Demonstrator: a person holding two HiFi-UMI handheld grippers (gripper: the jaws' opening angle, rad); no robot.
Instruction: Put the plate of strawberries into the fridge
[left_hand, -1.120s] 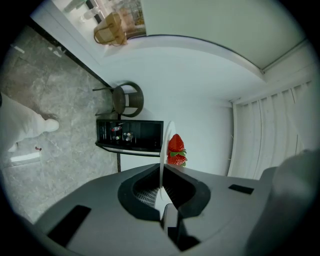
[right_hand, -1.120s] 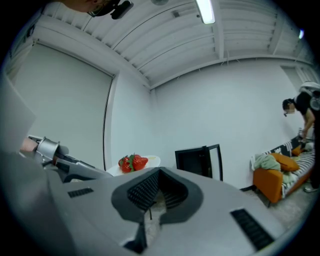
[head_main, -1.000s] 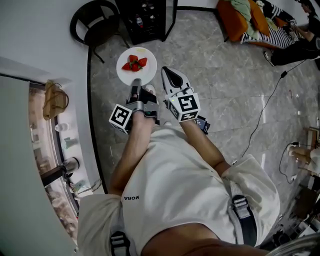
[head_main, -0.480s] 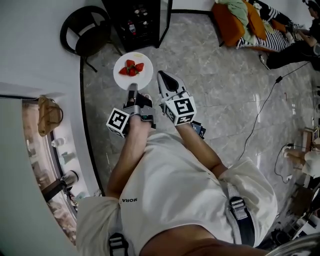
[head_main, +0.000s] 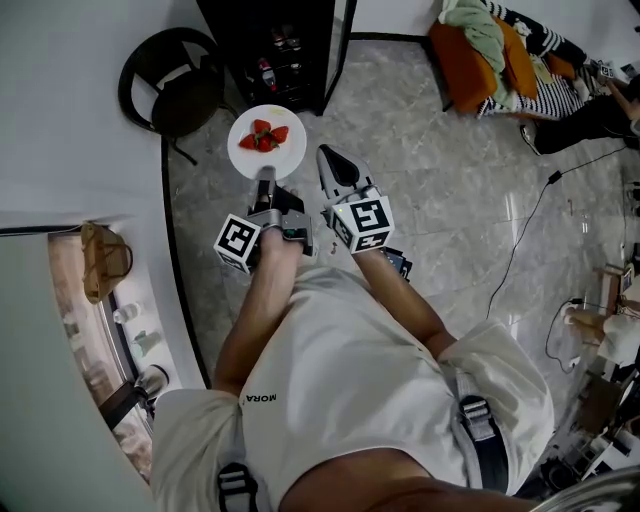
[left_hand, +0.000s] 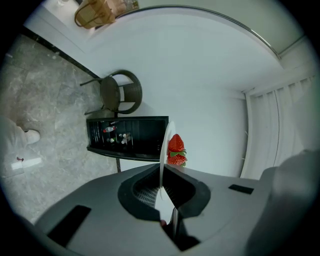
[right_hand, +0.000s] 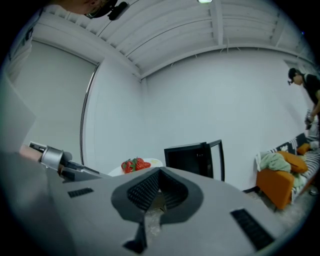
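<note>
- Left tongs (head_main: 266, 180) (left_hand: 161, 175) clenched on the near rim of the white plate (head_main: 248, 158) (left_hand: 161, 147); I read the rim pinched edge-on between both pads.
- Plate held flat out ahead of those tongs, above the floor, with strawberries (head_main: 265, 135) (left_hand: 176, 150) (right_hand: 136, 164) heaped near its middle.
- Black fridge (head_main: 285, 45) (left_hand: 127, 135) (right_hand: 192, 157) stands ahead of the plate, near its far edge, door (head_main: 342, 40) swung open, bottles on the shelves; plate is outside it.
- Right tongs (head_main: 337, 160) (right_hand: 159, 187) just right of the plate, not touching it, jaws together on nothing.
</note>
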